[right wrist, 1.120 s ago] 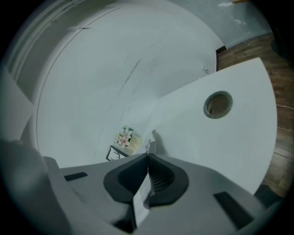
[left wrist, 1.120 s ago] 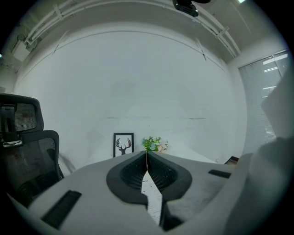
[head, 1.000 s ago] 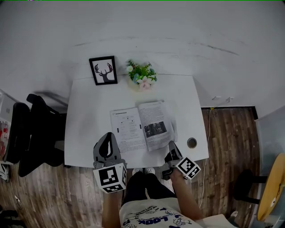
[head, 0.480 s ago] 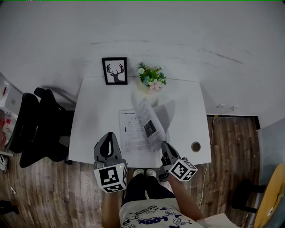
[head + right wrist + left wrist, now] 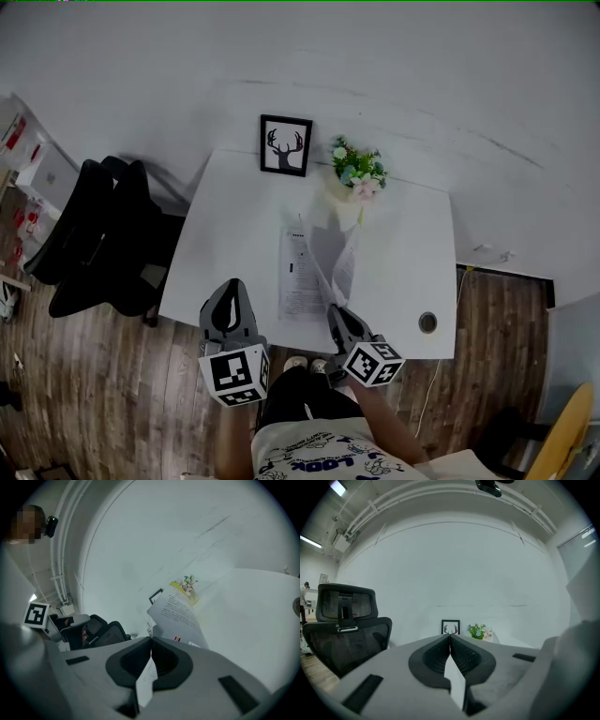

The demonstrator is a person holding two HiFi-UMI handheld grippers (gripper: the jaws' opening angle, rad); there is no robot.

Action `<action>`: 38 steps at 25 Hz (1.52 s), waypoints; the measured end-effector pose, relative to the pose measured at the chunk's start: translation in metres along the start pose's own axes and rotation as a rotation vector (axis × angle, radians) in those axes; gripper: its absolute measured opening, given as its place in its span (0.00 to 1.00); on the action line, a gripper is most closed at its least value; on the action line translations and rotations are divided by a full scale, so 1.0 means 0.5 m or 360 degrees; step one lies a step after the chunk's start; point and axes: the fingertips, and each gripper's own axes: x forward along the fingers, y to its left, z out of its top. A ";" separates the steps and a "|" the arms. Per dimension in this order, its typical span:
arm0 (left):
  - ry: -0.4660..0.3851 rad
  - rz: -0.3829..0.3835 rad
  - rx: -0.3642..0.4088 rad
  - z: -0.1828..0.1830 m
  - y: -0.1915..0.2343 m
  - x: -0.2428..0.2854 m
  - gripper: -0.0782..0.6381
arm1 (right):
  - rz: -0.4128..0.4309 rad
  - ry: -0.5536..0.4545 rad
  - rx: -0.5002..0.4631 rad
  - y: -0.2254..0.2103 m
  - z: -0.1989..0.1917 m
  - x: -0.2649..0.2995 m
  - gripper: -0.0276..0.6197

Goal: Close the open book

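The book (image 5: 300, 274) lies open on the white table (image 5: 403, 253). Its left page is flat, while the right-hand leaf (image 5: 343, 266) stands nearly upright over the spine. My right gripper (image 5: 334, 312) is shut on that leaf's near bottom edge; in the right gripper view the printed sheet (image 5: 180, 612) rises from the closed jaws of the right gripper (image 5: 151, 642). My left gripper (image 5: 228, 291) hovers at the table's front left edge, apart from the book. Its jaws meet at the tips with nothing held, as the left gripper view shows the left gripper (image 5: 450, 638).
A framed deer picture (image 5: 286, 145) and a potted flower plant (image 5: 357, 169) stand at the table's far edge. A round cable hole (image 5: 427, 322) sits near the front right corner. A black office chair (image 5: 94, 234) stands left of the table, on a wooden floor.
The right-hand leaf has gone from lying flat to standing upright, swung leftward. My right gripper moved left with it and rolled. My left gripper shifted slightly.
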 end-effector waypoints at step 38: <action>0.0031 0.0383 -0.0095 -0.043 0.153 -0.132 0.14 | -0.0058 0.0789 -0.0544 -0.001 -0.253 0.141 0.09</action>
